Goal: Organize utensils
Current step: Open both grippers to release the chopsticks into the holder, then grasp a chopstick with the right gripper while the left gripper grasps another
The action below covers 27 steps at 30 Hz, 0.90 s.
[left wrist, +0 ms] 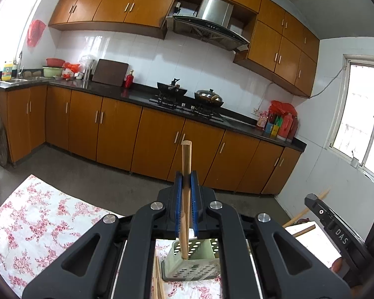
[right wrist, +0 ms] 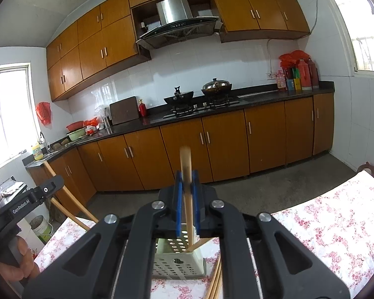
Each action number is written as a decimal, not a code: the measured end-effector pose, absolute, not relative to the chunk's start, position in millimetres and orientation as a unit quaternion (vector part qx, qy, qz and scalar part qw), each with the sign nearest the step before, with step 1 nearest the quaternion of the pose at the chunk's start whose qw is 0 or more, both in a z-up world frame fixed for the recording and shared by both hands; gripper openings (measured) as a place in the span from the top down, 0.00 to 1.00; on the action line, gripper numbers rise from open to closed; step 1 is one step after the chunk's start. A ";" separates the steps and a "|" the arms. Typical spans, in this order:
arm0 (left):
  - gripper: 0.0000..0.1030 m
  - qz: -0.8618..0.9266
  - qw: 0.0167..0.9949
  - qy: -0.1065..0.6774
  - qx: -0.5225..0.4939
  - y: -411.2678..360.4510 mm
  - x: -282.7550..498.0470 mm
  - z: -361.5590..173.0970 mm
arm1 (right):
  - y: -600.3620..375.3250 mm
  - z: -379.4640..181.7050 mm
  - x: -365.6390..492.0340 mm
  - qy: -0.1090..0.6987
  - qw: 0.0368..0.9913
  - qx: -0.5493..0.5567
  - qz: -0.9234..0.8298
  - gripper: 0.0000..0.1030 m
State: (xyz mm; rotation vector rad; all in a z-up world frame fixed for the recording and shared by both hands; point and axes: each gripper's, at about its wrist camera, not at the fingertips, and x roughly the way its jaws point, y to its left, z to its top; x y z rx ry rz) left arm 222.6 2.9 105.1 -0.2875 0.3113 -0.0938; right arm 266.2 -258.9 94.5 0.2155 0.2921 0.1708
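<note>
My left gripper (left wrist: 186,182) is shut on a wooden chopstick (left wrist: 186,174) held upright, its lower end dipping into a pale green perforated utensil holder (left wrist: 194,266) below the fingers. My right gripper (right wrist: 187,182) is shut on another wooden chopstick (right wrist: 187,174), also upright, its lower end inside the same holder (right wrist: 179,261). More chopsticks lie on the floral tablecloth beside the holder, to its left in the left wrist view (left wrist: 158,281) and to its right in the right wrist view (right wrist: 215,281). Each gripper shows at the edge of the other's view.
The floral tablecloth (left wrist: 37,224) covers the table under both grippers. Across the floor stand brown kitchen cabinets (left wrist: 117,129) with a black counter, two woks on the hob (left wrist: 187,94) and bottles at the far end. A wooden chair (right wrist: 69,206) stands at the table's left.
</note>
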 end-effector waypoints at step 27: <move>0.92 0.042 0.951 0.268 -0.145 91.9 156.4 10.9 | -298.3 -66.6 202.2 0.370 0.919 0.127 0.054 0.80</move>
